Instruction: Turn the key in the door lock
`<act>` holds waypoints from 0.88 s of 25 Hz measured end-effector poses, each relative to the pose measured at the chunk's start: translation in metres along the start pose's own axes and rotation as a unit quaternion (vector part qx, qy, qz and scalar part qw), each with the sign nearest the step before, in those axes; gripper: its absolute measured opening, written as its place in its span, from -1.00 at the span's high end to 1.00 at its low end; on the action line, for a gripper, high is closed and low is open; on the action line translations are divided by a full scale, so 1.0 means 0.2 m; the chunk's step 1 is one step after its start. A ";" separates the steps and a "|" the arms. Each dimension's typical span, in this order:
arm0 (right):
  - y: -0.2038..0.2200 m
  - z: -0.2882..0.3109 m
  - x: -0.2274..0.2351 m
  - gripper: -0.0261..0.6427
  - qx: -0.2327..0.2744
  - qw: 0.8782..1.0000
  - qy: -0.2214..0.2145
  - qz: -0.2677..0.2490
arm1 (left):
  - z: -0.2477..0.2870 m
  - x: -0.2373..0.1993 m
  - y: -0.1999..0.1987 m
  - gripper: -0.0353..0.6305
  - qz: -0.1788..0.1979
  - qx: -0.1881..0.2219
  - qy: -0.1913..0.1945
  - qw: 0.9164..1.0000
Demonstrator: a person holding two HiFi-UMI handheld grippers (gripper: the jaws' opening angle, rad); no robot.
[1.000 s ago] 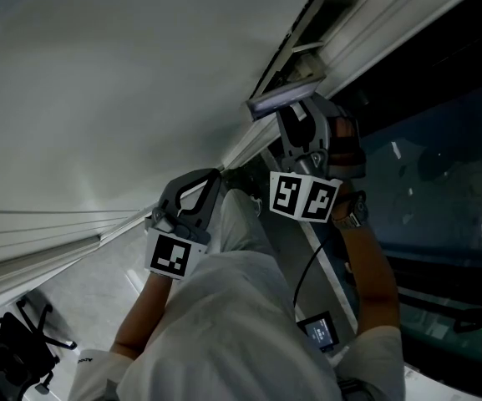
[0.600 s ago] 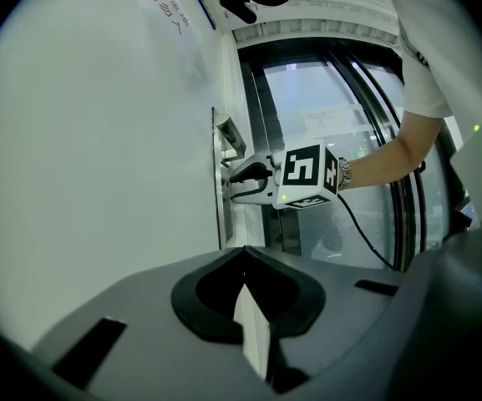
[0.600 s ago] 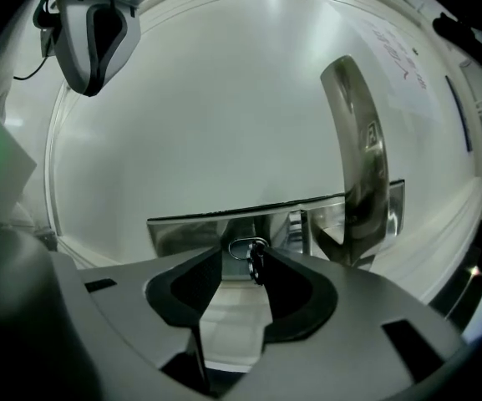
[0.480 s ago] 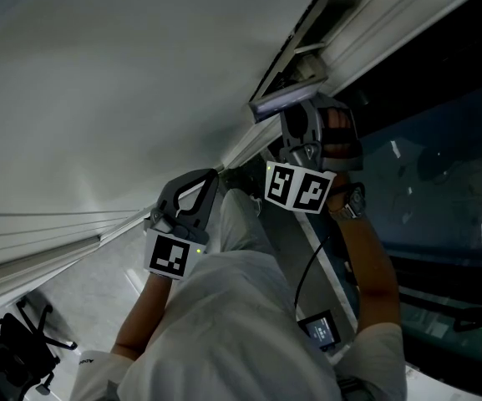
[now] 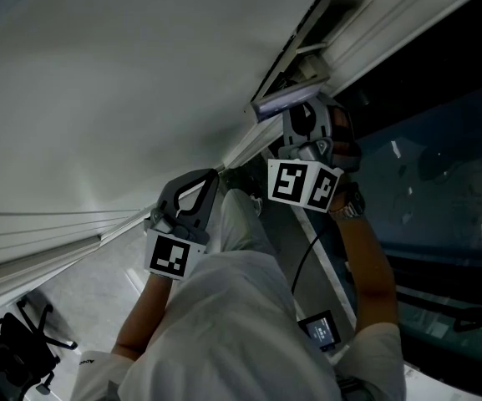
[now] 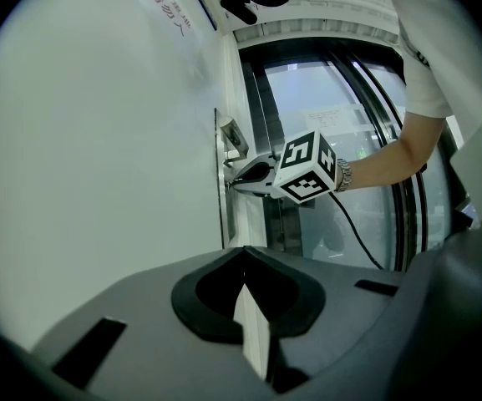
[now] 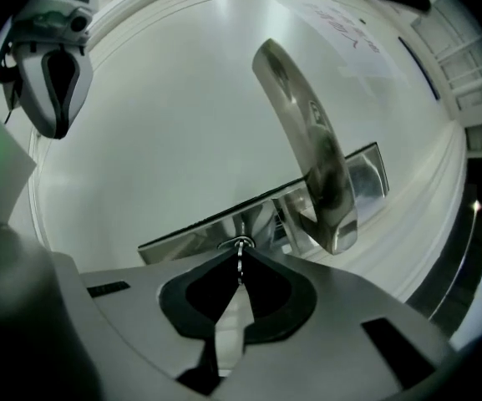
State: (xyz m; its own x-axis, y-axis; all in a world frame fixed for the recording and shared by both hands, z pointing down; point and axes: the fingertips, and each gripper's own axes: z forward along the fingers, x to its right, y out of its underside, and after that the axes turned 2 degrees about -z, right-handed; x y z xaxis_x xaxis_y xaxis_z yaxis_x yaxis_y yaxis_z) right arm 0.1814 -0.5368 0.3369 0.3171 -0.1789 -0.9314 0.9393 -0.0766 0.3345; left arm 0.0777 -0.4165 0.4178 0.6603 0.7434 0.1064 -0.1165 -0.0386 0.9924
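Note:
A small silver key (image 7: 241,247) sticks out of the metal lock plate (image 7: 266,211) on the white door (image 5: 124,82), under the lever handle (image 7: 307,140). My right gripper (image 7: 241,259) has just been closing and now stands shut on the key, held edge-on between its tips. In the head view the right gripper (image 5: 297,111) points at the lock plate (image 5: 303,44). The left gripper view shows it (image 6: 230,180) from the side, at the plate's edge (image 6: 221,199). My left gripper (image 6: 242,261) is shut on nothing and hangs lower by the door (image 5: 215,175).
Dark glass panels (image 5: 441,165) with a frame run along the right of the door. A cable and a small device (image 5: 320,331) hang by the person's right arm. An office chair base (image 5: 19,345) stands on the floor at lower left.
The right gripper has rolled a little at the lock, its marker cube tilting and shifting slightly. The left gripper has stayed where it was.

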 end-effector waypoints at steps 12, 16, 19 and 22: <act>0.00 0.01 0.03 0.88 0.017 0.957 -0.085 0.277 | -0.02 0.00 0.00 0.88 0.000 -0.001 -0.005 1.000; 0.01 0.01 0.03 0.88 0.021 0.913 -0.120 0.390 | -0.03 0.01 0.00 0.88 0.000 -0.002 -0.004 1.000; 0.01 0.01 0.04 0.88 0.026 0.880 -0.138 0.453 | -0.03 0.02 0.01 0.88 -0.001 -0.006 -0.001 1.000; 0.02 0.01 0.04 0.89 0.027 0.846 -0.151 0.511 | -0.02 0.03 0.01 0.88 -0.003 -0.006 0.001 1.000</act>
State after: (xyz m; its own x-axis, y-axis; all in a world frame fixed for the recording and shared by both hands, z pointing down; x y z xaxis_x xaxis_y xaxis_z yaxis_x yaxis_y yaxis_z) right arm 0.1871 -0.5406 0.3312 0.9041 -0.4209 -0.0746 0.1843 0.2264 0.9564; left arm 0.0773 -0.4097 0.4200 0.6592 0.7453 0.0999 -0.1218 -0.0252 0.9922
